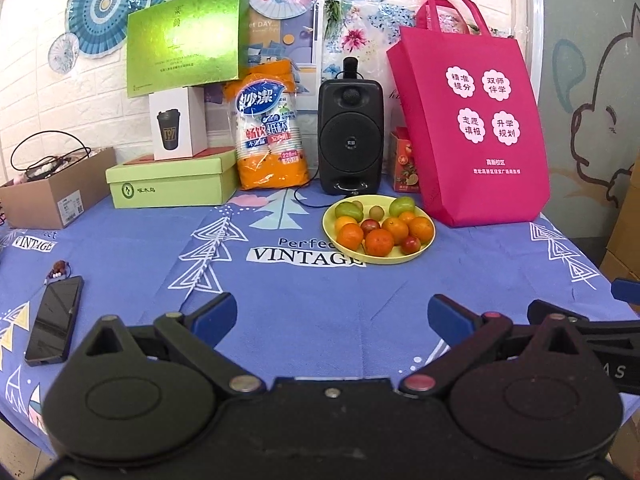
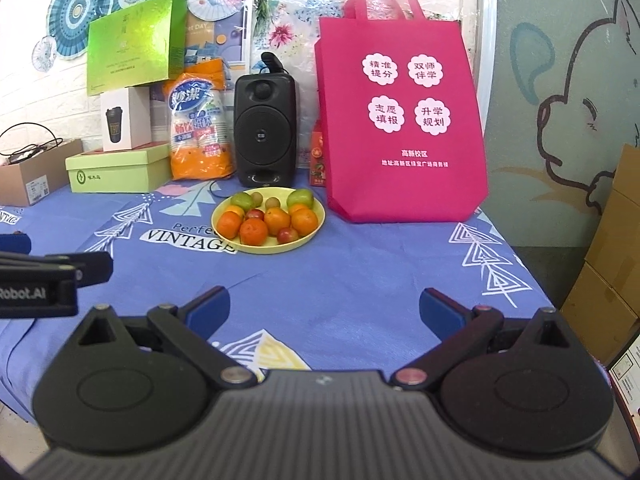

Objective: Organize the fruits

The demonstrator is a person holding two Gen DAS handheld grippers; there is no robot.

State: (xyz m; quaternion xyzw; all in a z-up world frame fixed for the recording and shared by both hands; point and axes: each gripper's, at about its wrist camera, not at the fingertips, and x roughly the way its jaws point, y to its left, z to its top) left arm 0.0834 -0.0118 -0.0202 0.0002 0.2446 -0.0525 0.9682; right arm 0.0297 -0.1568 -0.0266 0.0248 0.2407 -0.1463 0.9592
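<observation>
A yellow plate (image 1: 426,246) (image 2: 316,222) on the blue tablecloth holds several oranges (image 1: 379,242) (image 2: 253,231), green fruits (image 1: 401,205) (image 2: 299,198) and small red fruits (image 1: 411,244) (image 2: 287,235). A pink tote bag (image 1: 472,120) (image 2: 400,120) stands upright just right of the plate. My left gripper (image 1: 331,316) is open and empty, low over the cloth in front of the plate. My right gripper (image 2: 324,312) is open and empty, also short of the plate. The right gripper shows at the right edge of the left wrist view (image 1: 580,326).
Behind the plate stand a black speaker (image 1: 350,136), a pack of paper cups (image 1: 270,128), green boxes (image 1: 172,180) and a cardboard box (image 1: 52,196). A black phone (image 1: 54,320) lies at the left. Cardboard boxes (image 2: 612,280) stand off the table's right edge.
</observation>
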